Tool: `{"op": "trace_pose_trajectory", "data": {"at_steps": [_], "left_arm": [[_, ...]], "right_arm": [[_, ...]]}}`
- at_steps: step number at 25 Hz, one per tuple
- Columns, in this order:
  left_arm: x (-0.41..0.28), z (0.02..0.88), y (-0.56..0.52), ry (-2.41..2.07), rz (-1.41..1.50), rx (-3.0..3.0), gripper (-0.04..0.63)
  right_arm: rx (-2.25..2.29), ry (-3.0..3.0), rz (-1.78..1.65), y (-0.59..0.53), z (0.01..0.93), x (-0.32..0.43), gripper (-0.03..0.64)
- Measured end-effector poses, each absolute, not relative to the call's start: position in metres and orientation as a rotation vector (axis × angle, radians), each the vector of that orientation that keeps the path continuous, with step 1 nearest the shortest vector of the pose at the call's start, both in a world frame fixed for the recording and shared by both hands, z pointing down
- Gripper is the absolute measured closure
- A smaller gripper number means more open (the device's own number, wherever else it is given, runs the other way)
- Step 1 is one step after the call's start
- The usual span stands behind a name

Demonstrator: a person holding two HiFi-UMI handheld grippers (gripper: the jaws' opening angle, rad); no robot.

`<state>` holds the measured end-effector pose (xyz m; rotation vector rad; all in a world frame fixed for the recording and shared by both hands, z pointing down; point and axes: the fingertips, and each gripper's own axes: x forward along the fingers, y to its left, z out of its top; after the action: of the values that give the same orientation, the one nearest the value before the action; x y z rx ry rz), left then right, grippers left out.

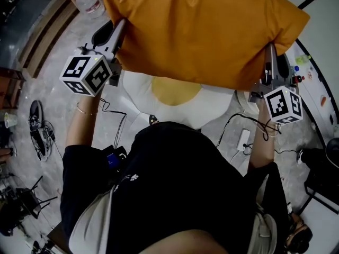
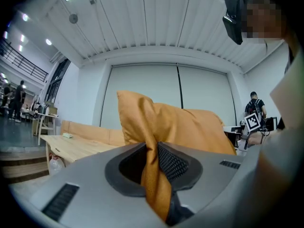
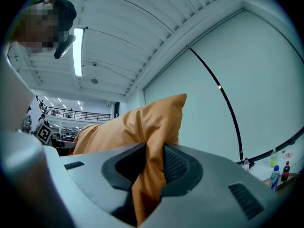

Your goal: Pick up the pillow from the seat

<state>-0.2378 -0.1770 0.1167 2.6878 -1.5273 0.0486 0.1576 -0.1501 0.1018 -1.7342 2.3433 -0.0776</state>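
Pillow (image 1: 201, 30), orange and plump, is held up in the air between our two tongs, and each of them grips one of its side edges. In the head view we see it whole. The left tongs (image 1: 118, 30) bite its left edge, the right tongs (image 1: 270, 54) bite its right edge, and the fabric spans from one to the other. Below the pillow, nearer to us than both tongs, lies a white cushion with a yellow middle (image 1: 175, 97), like a fried egg. Only this view shows that cushion, and also the grey floor (image 1: 58, 83) under the left tongs.

The left gripper view gives what the head view cannot. Its dark ribbed pads (image 2: 173, 163) stand narrow, with a fold of orange fabric pinched between them, and the rest of the pillow rises beyond the tips. To the left of these tongs, further away, we see a light wooden desk (image 2: 80, 148). To their right, in the distance, stands a person in dark clothes (image 2: 254, 109).

The right gripper view shows the same kind of grip. Its pads (image 3: 175, 165) are narrow and press on a fold of the pillow, whose corner points up beyond the tips. To the right of these tongs, far and low, some small bottles (image 3: 279, 171) stand by the pale wall (image 3: 223, 56).
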Motion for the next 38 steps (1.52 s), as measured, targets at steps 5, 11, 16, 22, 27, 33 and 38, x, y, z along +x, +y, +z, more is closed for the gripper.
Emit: {"op": "trace_pose_trajectory", "data": {"at_steps": [5,11,16,22,27,33,38], "left_arm": [[-0.239,0.119,-0.176,-1.524,0.032,2.681,0.518],[-0.242,0.118,-0.176,-1.54,0.024,2.681,0.518],[-0.243,0.122,-0.174,-1.539,0.027,2.672,0.518],[-0.244,0.126,-0.174,-1.534,0.021,2.659,0.518],[-0.244,0.128,-0.175,-1.524,0.024,2.651,0.518],[-0.242,0.129,-0.175,-1.518,0.032,2.641,0.518],[-0.241,0.128,-0.176,-1.517,0.036,2.641,0.518]], "right_arm": [[-1.73,2.346,-0.077,-0.149,0.102,0.156,0.515],[-1.726,2.346,-0.096,-0.151,0.104,0.155,0.515],[-1.729,2.353,-0.108,-0.151,0.108,0.154,0.515],[-1.73,2.357,-0.115,-0.152,0.11,0.154,0.515],[-1.737,2.358,-0.122,-0.153,0.112,0.153,0.515],[-1.743,2.363,-0.124,-0.155,0.11,0.156,0.515],[-1.745,2.36,-0.117,-0.156,0.107,0.158,0.515]]}}
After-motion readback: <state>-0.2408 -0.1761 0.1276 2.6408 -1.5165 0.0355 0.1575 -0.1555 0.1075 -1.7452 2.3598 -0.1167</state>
